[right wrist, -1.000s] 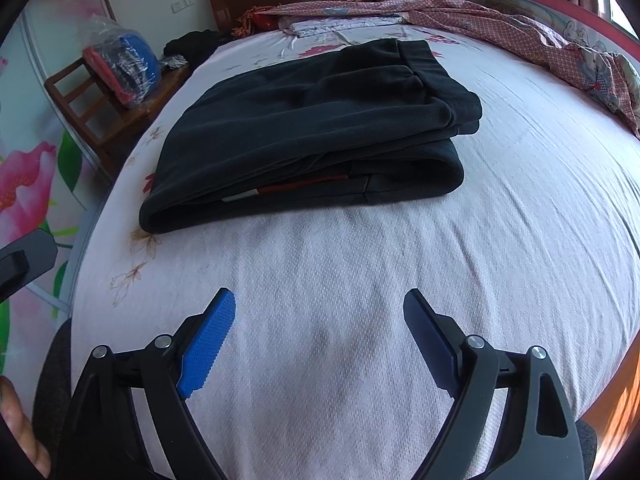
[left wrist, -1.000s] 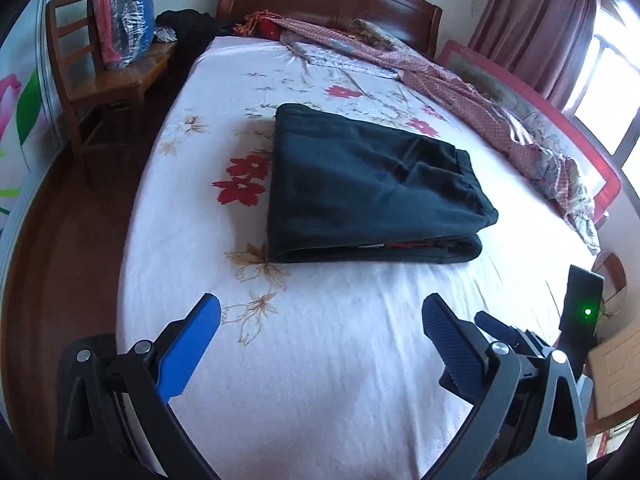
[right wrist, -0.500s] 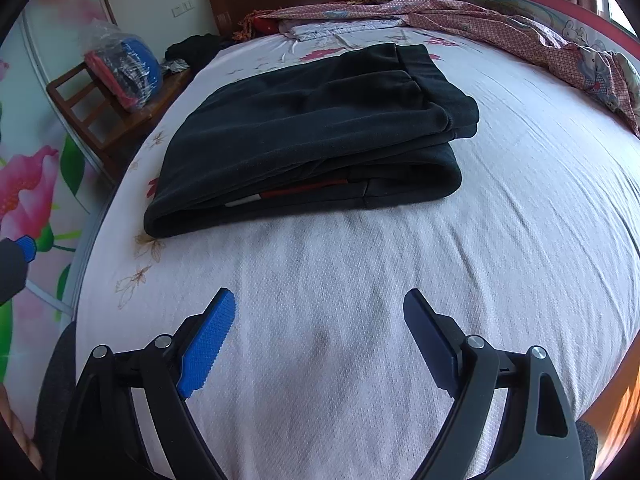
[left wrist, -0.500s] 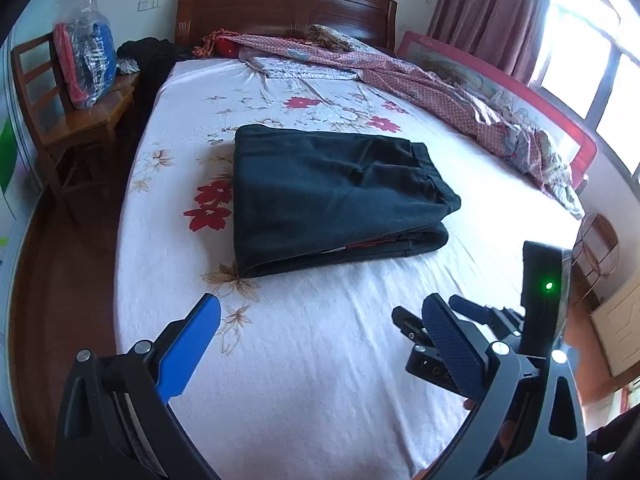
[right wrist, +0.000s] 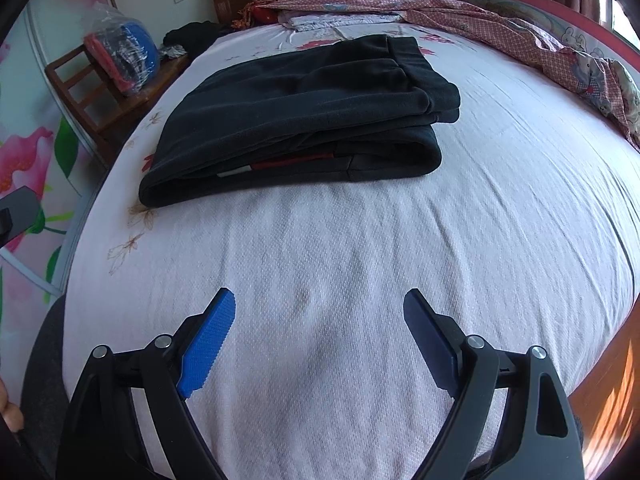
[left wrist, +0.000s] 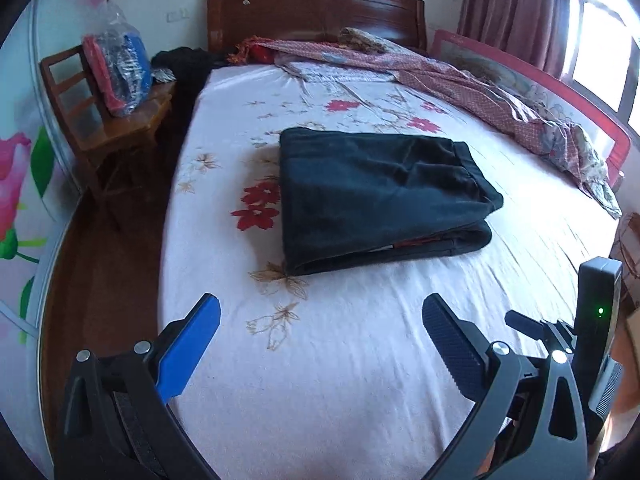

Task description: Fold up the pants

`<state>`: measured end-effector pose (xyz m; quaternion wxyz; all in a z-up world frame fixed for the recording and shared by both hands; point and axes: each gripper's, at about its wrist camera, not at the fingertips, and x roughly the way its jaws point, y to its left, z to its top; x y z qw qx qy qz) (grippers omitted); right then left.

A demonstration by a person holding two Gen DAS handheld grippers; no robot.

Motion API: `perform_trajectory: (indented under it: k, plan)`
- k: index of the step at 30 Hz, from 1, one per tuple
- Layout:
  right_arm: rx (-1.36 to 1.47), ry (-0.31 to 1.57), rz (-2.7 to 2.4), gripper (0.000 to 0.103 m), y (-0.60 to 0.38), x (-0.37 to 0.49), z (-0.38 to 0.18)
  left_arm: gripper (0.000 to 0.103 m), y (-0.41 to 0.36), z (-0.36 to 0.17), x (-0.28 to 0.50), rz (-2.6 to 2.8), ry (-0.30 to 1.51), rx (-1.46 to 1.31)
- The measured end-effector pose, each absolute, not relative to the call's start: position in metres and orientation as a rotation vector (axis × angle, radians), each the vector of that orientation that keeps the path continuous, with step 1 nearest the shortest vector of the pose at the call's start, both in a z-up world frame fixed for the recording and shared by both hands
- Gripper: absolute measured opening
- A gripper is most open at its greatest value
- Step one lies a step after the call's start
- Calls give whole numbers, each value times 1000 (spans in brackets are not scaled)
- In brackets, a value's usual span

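Dark folded pants (left wrist: 376, 196) lie as a flat rectangular stack in the middle of the bed (left wrist: 320, 360), with a red and white label showing at the near fold; they also show in the right wrist view (right wrist: 304, 112). My left gripper (left wrist: 320, 316) is open and empty, held over the white sheet well short of the pants. My right gripper (right wrist: 319, 308) is open and empty too, over the sheet in front of the pants. The right gripper's body also shows in the left wrist view (left wrist: 592, 320) at the right edge.
A wooden chair (left wrist: 108, 120) with a plastic-wrapped bundle (left wrist: 120, 68) stands left of the bed. A patterned blanket (left wrist: 460, 80) lies along the far and right side. A wooden headboard (left wrist: 316, 8) is behind. The bed's left edge drops to a wood floor (left wrist: 100, 260).
Both grippers have drawn back and risen a little from the pants, which look smaller now. The left view has swung to face the headboard. The pants have not moved.
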<state>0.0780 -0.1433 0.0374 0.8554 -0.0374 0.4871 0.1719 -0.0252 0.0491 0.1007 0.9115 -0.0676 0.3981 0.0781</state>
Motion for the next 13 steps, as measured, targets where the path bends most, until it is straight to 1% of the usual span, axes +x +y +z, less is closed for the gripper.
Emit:
perform_trajectory:
  k: [6,10,13]
  plan:
    - [-71,1029,361,85,-144,79,36,101,54,94,-24,186,849,-174]
    - [-62,1030,358,85,-145,81,36,101,61,80,-11,116,967,-244]
    - [-57,1028,351,85,-147,81,37,101,70,75,-13,170,953,-296]
